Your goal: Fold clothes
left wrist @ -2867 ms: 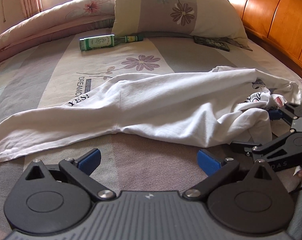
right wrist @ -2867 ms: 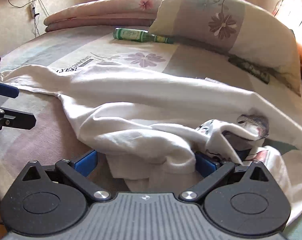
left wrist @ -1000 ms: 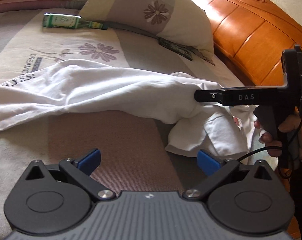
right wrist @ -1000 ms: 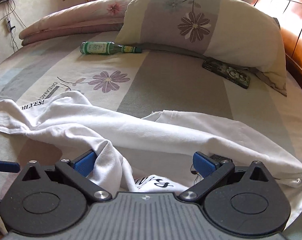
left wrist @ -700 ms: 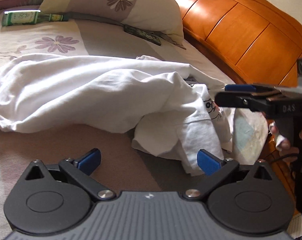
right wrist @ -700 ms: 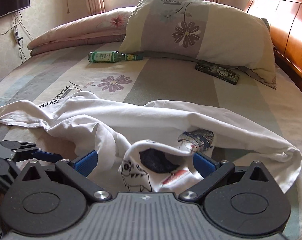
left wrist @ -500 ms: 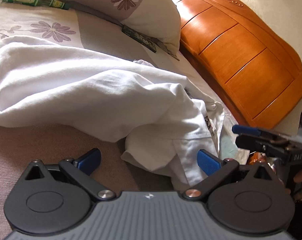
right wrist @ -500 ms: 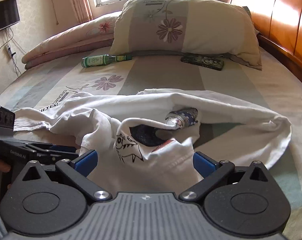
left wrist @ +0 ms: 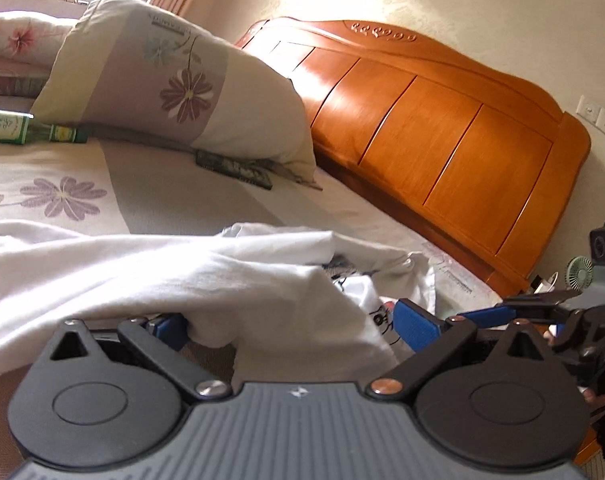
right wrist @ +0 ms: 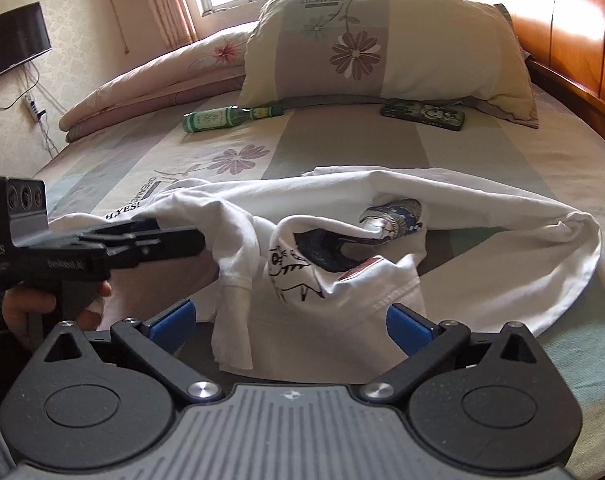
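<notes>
A white T-shirt (right wrist: 462, 216) with a cartoon print lies crumpled across the bed; in the left wrist view the T-shirt (left wrist: 182, 272) fills the foreground. My left gripper (left wrist: 292, 322) is open, low on the bed, with a fold of the shirt lying between its blue pads (left wrist: 416, 322) and draped over the left one. My right gripper (right wrist: 290, 320) is open too, the shirt's hem lying loose between its pads (right wrist: 408, 326). Each gripper shows in the other's view: the left gripper (right wrist: 194, 242) pokes into the shirt's left side, the right gripper (left wrist: 502, 312) sits at the far right.
A flowered pillow (right wrist: 382, 48), a green bottle (right wrist: 222, 118) and a phone (right wrist: 422, 116) lie further up the bed. The wooden headboard (left wrist: 442, 140) runs along the right. A folded quilt (right wrist: 150, 80) is at the back left. A hand (right wrist: 18, 308) holds the left gripper.
Both grippers have closed in on the bunched end of the shirt from either side. The left one has swung toward the headboard and dropped lower, so cloth now lies between its pads.
</notes>
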A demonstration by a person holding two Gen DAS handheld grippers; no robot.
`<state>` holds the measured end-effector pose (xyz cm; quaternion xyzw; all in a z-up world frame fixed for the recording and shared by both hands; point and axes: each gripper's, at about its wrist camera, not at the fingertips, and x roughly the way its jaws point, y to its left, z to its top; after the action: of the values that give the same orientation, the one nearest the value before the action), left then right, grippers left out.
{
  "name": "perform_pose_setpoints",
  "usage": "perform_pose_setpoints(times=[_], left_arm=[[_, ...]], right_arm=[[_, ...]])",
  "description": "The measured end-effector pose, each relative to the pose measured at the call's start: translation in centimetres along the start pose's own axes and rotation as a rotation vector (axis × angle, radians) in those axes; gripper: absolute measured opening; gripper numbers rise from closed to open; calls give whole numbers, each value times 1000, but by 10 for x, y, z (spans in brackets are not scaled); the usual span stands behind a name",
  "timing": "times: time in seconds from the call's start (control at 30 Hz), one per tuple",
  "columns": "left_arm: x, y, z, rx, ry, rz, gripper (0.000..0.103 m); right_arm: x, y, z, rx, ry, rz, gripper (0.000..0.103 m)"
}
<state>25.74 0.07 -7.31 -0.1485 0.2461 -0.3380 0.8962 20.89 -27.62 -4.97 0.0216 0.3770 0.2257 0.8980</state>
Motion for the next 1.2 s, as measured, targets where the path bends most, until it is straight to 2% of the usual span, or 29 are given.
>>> perform_pose_setpoints(times=[0.1, 0.3, 0.5, 0.77, 0.83, 0.9, 1.03, 1.1, 1.2], left_arm=[[-12, 0, 5, 6, -33, -39, 102], [32, 7, -14, 35, 93, -21, 102], [48, 9, -17, -16, 120, -55, 102], [-43, -22, 13, 77, -15, -176, 102], [-52, -24, 15, 120, -7, -160, 102], [-50, -20, 10, 134, 34, -116, 102], [-32, -3, -11, 101, 103, -79, 102], [-21, 8, -20, 75, 120, -62, 102], [-6, 30, -34, -50, 142, -58, 102]], right_arm=[[6, 11, -2, -19, 12, 7, 103], [8, 16, -4, -9, 27, 22, 103], [5, 16, -9, -28, 55, 6, 103], [7, 16, -14, -20, 55, 11, 103], [8, 16, -14, -11, 52, 20, 103], [8, 17, -14, -5, 50, 20, 103], [4, 17, -15, -4, 51, 14, 103], [3, 16, -17, -4, 57, -2, 103], [-1, 13, -19, 11, 57, -14, 103]])
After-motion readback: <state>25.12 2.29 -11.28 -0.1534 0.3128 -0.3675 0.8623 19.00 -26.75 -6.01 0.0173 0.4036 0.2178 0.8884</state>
